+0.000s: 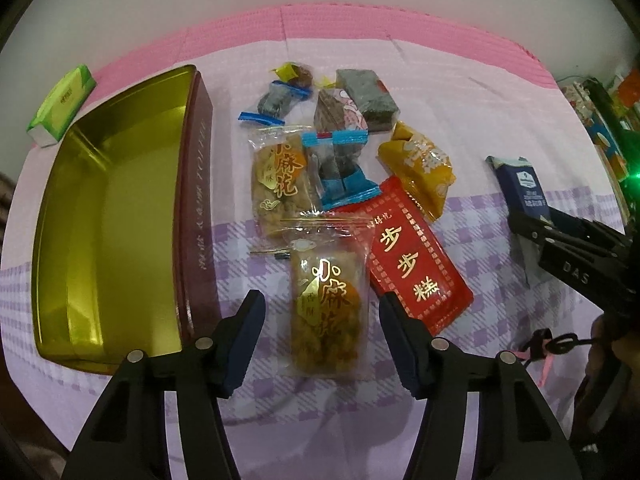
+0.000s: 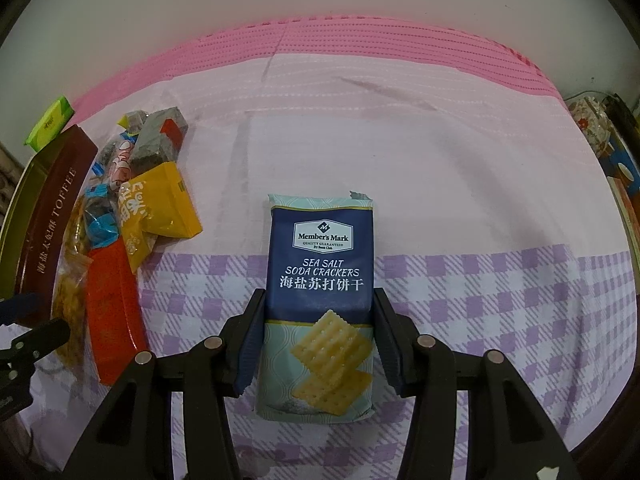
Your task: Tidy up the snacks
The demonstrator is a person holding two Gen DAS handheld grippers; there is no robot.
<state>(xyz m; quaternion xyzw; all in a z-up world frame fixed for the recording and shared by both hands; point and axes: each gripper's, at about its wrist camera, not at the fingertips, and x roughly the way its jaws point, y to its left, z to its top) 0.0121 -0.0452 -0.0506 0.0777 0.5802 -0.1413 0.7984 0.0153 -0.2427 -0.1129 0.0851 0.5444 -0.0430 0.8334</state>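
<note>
My left gripper [image 1: 322, 314] hangs over the clear twist-snack packet [image 1: 326, 304], lower centre of the left wrist view. Jaws apart, straddling it, pads not yet pressing on the wrapper; gaps show both sides. My right gripper [image 2: 318, 334] sits low centre in the right wrist view, pads against both long edges of the soda cracker pack [image 2: 320, 280], so I read it as clamped on that pack.

Step in hand, as I judge it: grab the packet, drop it in the gold tin [image 1: 116, 208] at left of frame. To do it well: close across the packet's narrow width at the filled middle, not on the crinkly seal. Avoid pinching the red packet [image 1: 412, 264] touching its right edge, and the second clear packet [image 1: 280, 184] whose lower end the top seal overlaps.

Orientation: the packet's long axis runs top to bottom of frame, seal end toward the pile, lying flat. Cracker pack likewise lengthwise up the frame, logo end away from me. Tin's long side runs roughly parallel, so little turning needed.
</note>
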